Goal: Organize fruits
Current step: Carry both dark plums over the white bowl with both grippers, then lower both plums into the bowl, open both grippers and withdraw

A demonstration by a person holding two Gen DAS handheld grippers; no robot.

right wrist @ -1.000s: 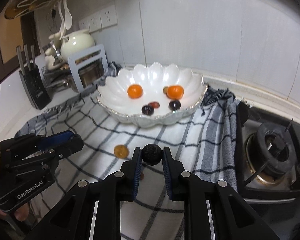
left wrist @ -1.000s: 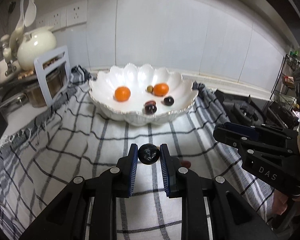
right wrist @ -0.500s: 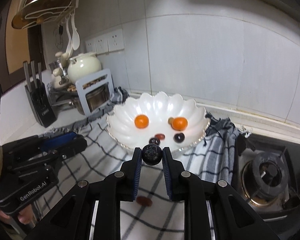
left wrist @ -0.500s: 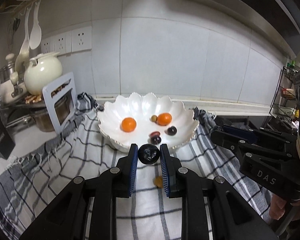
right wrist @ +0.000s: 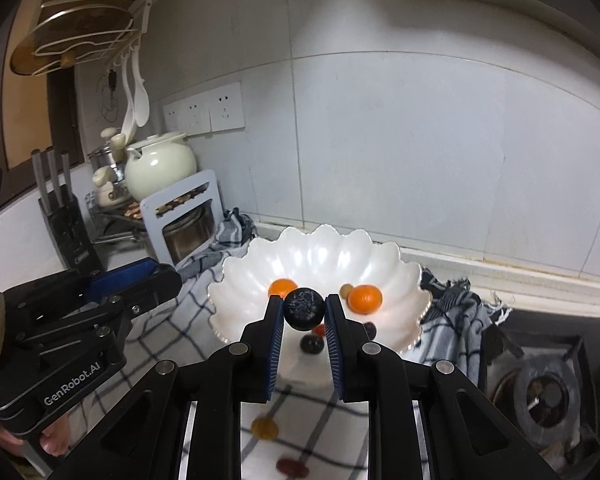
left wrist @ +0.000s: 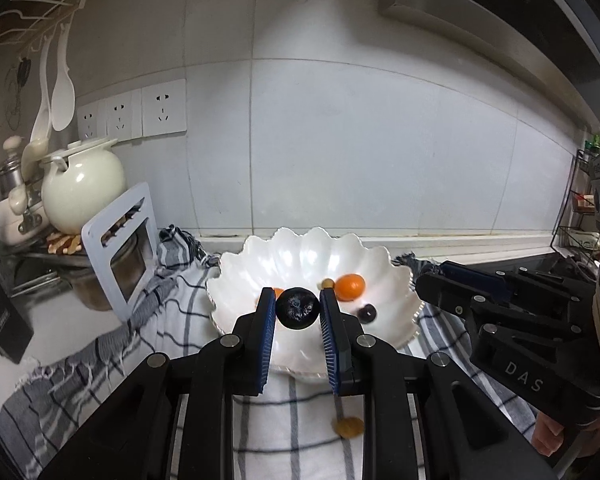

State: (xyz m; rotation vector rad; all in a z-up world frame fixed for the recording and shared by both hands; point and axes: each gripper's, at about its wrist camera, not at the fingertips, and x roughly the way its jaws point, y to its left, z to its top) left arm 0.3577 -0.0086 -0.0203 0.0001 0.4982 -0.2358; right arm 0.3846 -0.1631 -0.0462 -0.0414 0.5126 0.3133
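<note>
My left gripper [left wrist: 297,309] is shut on a dark round fruit [left wrist: 297,307], held in the air in front of the white scalloped bowl [left wrist: 384,264]. My right gripper [right wrist: 304,310] is shut on another dark wrinkled fruit [right wrist: 304,308], also raised before the bowl [right wrist: 404,276]. Inside the bowl lie two oranges [right wrist: 365,298] [right wrist: 282,287], a small olive-coloured fruit [right wrist: 345,290], dark plums [right wrist: 312,345] and a red one partly hidden. A yellow-brown fruit [right wrist: 264,428] and a red fruit [right wrist: 291,466] lie on the checked cloth [right wrist: 300,408] below my fingers.
A cream teapot [left wrist: 80,188], a pot behind a white frame [left wrist: 120,252] and a knife block [right wrist: 66,220] stand at the left. A gas burner [right wrist: 548,396] is at the right. Sockets [left wrist: 162,108] and hanging spoons [left wrist: 56,100] sit on the tiled wall.
Both grippers have risen with their dark fruits and moved toward the bowl. The bowl now sits lower and closer, and loose fruits on the cloth have come into view underneath.
</note>
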